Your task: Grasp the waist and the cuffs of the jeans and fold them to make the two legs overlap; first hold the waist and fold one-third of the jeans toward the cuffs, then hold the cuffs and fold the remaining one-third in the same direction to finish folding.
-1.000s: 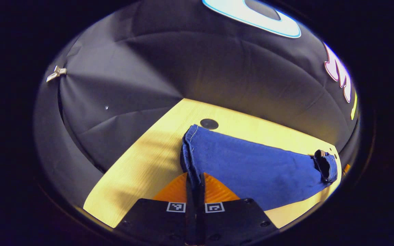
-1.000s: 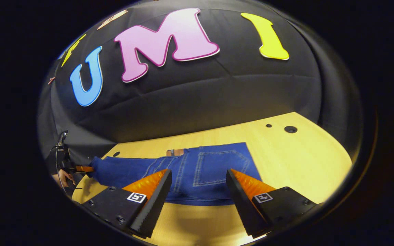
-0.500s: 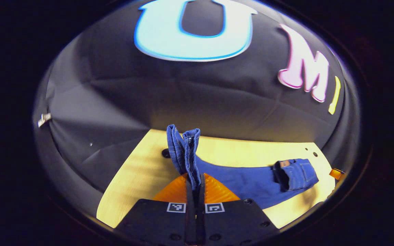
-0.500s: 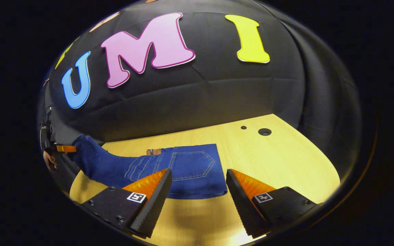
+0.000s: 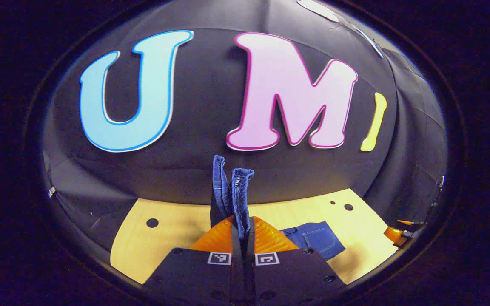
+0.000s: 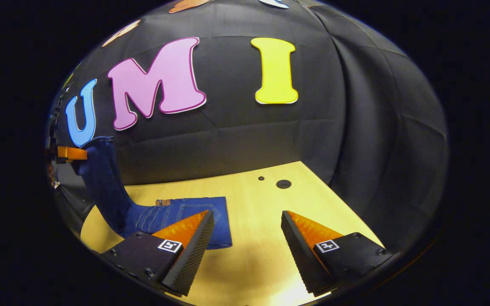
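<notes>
Now your left gripper (image 5: 242, 231) has its orange fingers (image 5: 215, 240) pressed tight together, and they are clamped on the cuffs (image 5: 233, 187) of the jeans (image 5: 315, 242), which stand up above the tips as two rolled blue ends. In the right gripper view you can see that same gripper (image 6: 71, 153) off beyond the far end of the jeans, high above the table, with the cuffs (image 6: 98, 142) at its tip.

Your right gripper (image 6: 247, 231) is spread wide, fingers (image 6: 189, 242) well apart, nothing between them and nothing touching them; it hovers over the table (image 6: 262, 212) just beside the jeans' folded edge.

The table is pale wood with small dark round holes (image 6: 283, 184) toward its back, and the black cloth wall (image 6: 236, 140) rises right behind it.

As for the jeans (image 6: 185, 216), the waist end lies flat on the table, back pocket stitching up and a brown patch (image 6: 165, 202) at the waistband. From there the legs (image 6: 104, 187) climb steeply off the table to the raised cuffs. In the left gripper view the flat part shows as a small blue square with a pocket, below and beside your clamped fingers.
</notes>
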